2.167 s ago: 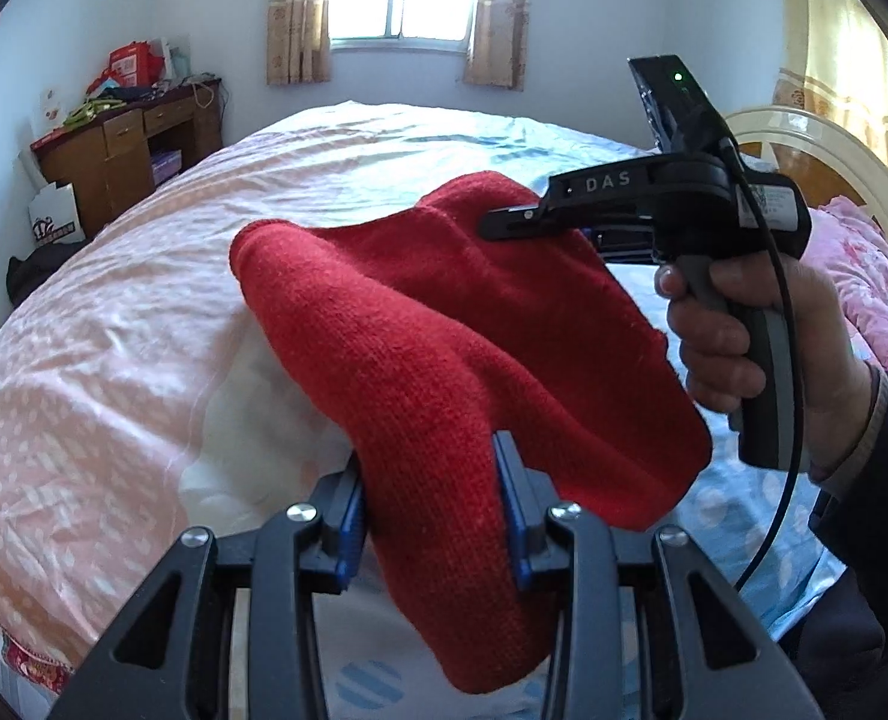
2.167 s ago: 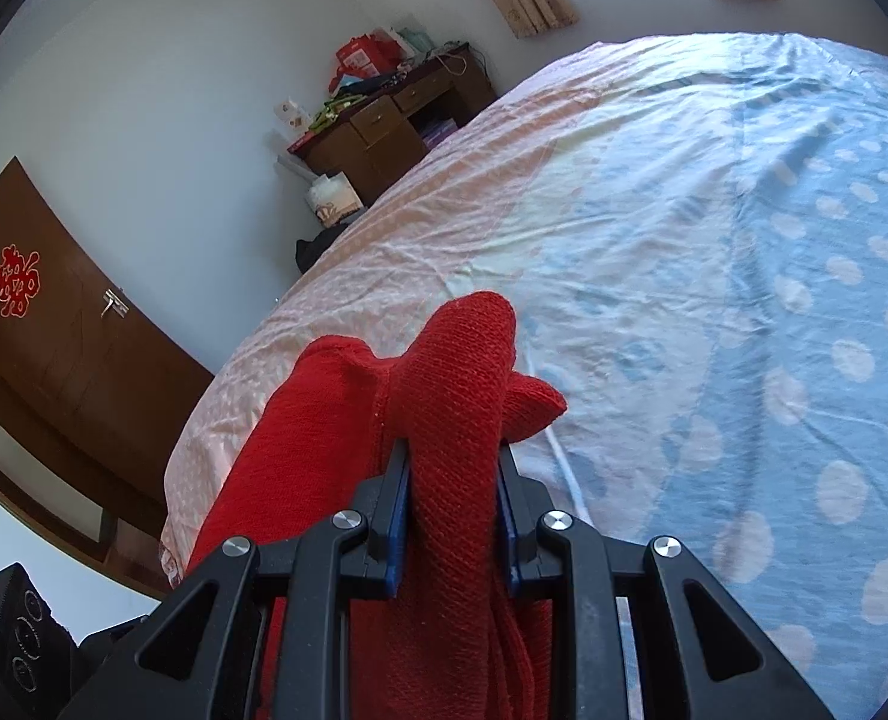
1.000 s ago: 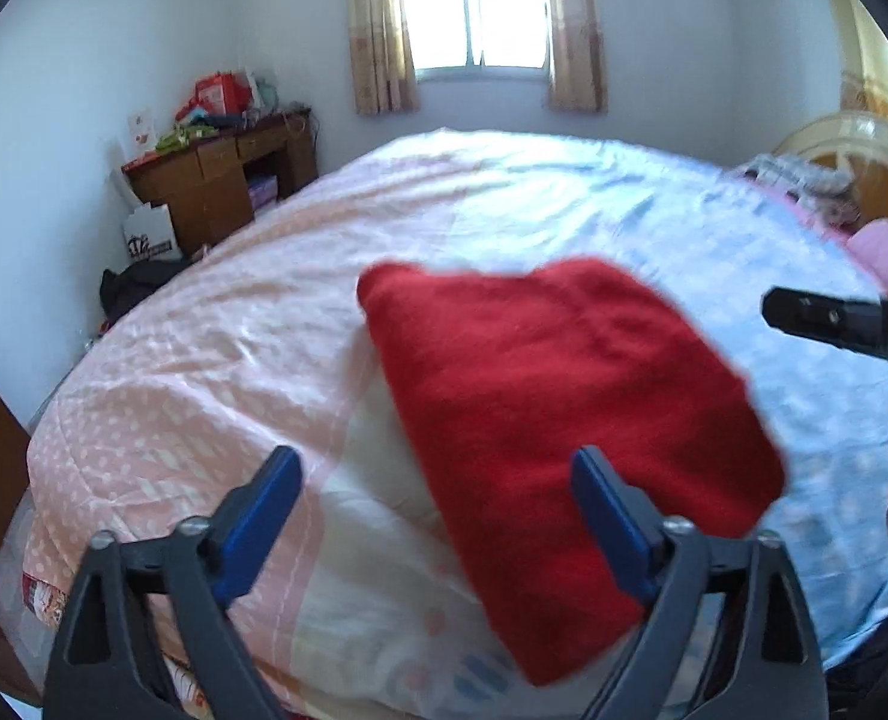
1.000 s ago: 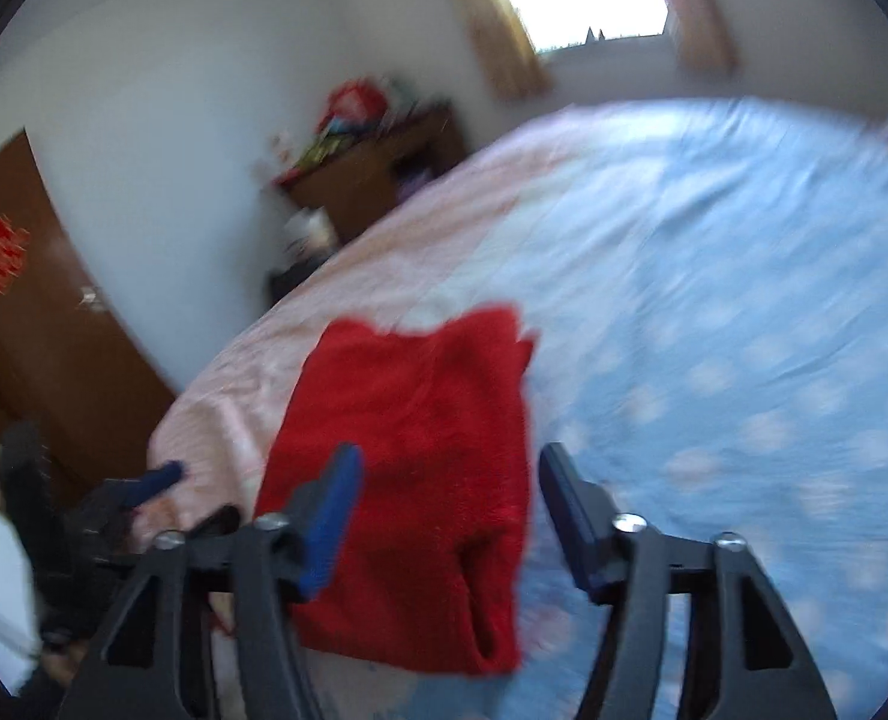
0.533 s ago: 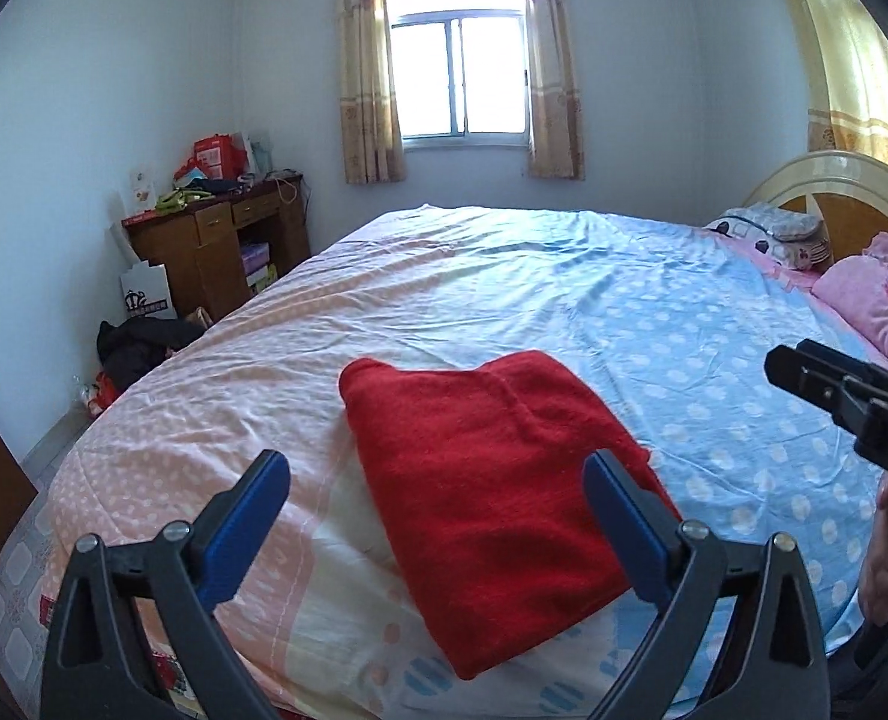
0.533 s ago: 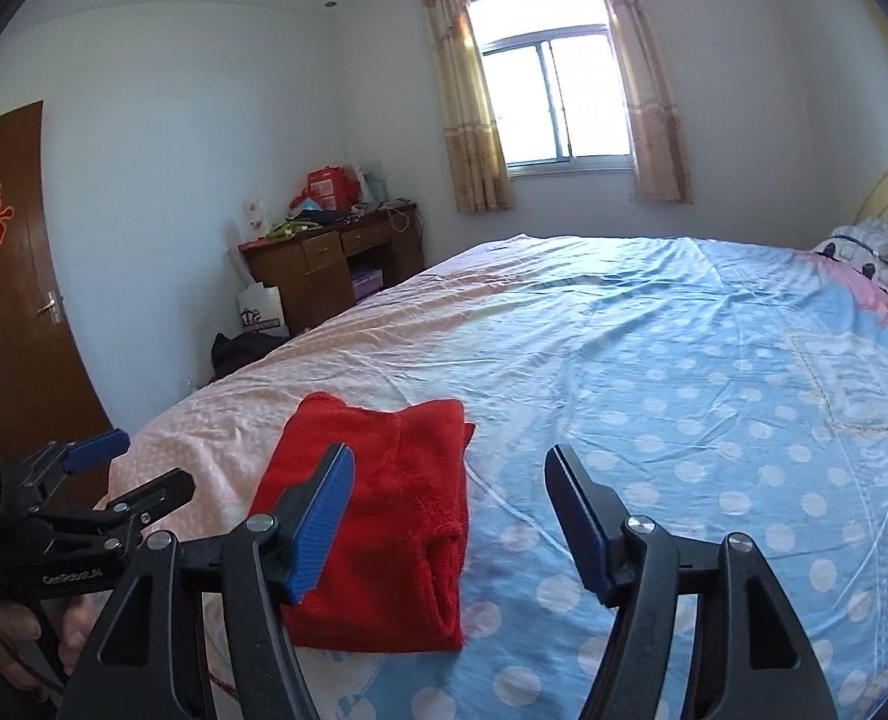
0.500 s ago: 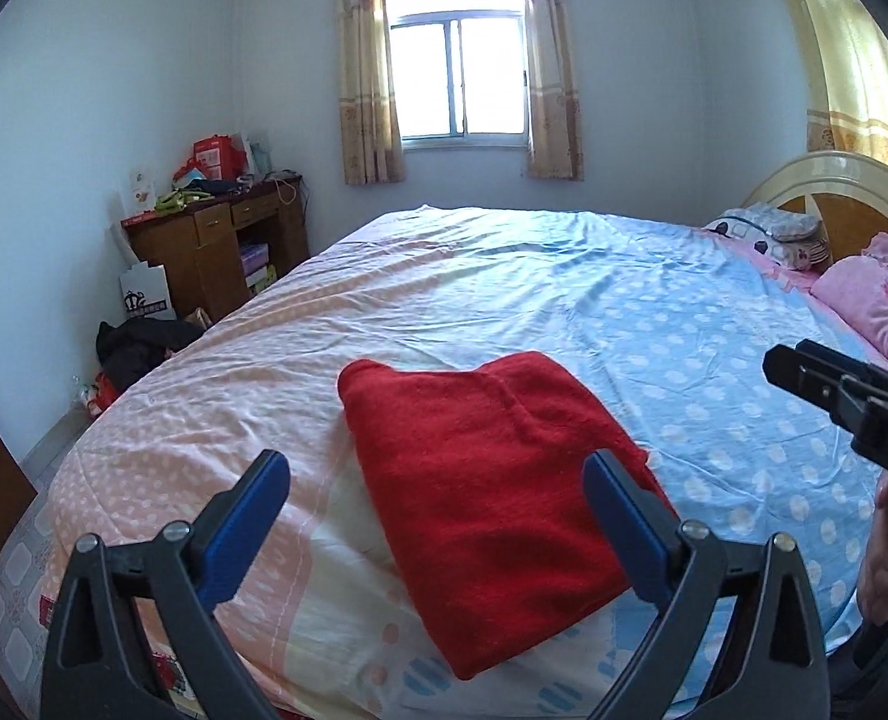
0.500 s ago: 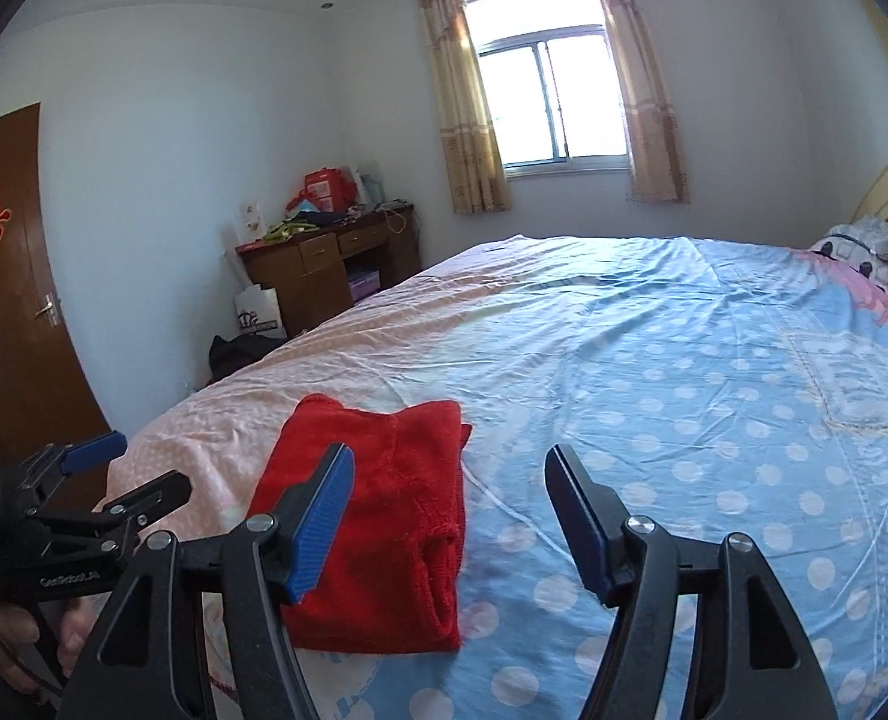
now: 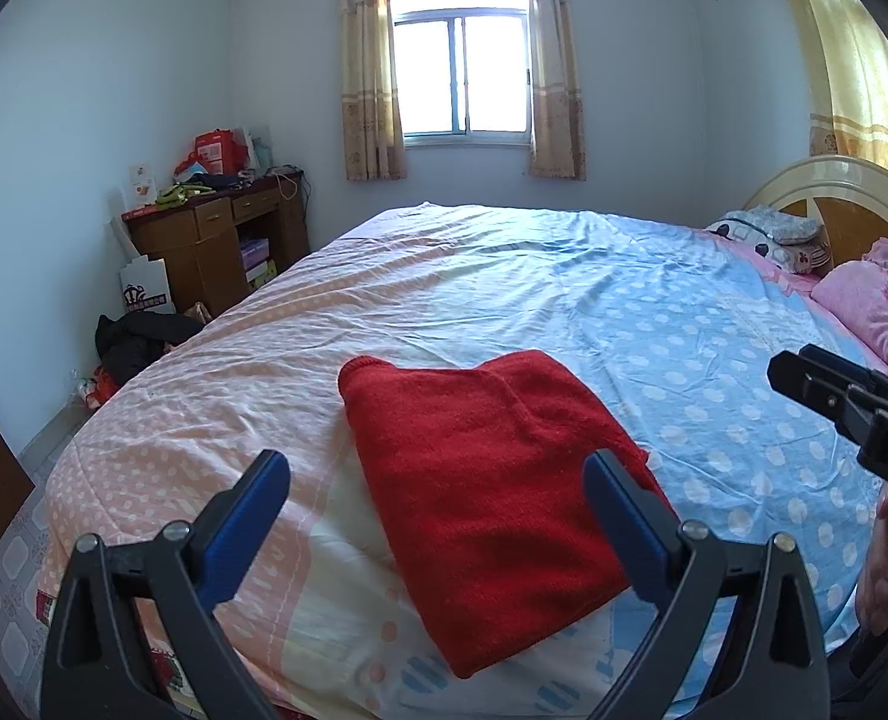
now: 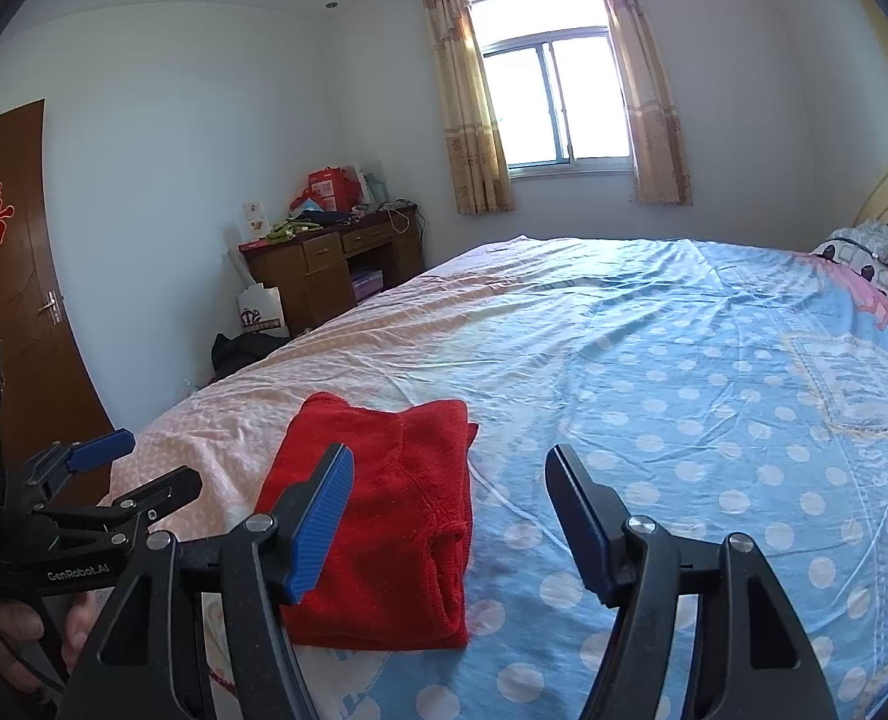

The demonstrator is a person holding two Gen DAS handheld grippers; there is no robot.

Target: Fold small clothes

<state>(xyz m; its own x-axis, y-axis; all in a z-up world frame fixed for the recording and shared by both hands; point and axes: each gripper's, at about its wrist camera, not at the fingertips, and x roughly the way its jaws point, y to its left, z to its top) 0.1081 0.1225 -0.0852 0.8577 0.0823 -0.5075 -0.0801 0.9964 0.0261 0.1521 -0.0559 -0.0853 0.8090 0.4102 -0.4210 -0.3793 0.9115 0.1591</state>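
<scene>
A folded red knit garment (image 9: 486,474) lies flat on the bed near its front edge; it also shows in the right wrist view (image 10: 384,516). My left gripper (image 9: 438,480) is open and empty, held above and short of the garment. My right gripper (image 10: 450,474) is open and empty, held back from the garment's right side. The right gripper's body (image 9: 852,408) shows at the right of the left wrist view. The left gripper (image 10: 114,474) shows open at the left of the right wrist view.
The bed (image 9: 654,324) has a pink and blue dotted sheet. Pink pillows (image 9: 870,300) and a headboard (image 9: 834,192) are at the right. A wooden desk (image 9: 216,240) with clutter stands by the left wall, dark clothes (image 9: 138,336) on the floor. A brown door (image 10: 18,276) is at the left.
Both grippers let go of the red garment, opened wide and pulled back. The garment now lies folded on the bed. In the last half second almost nothing moved.
</scene>
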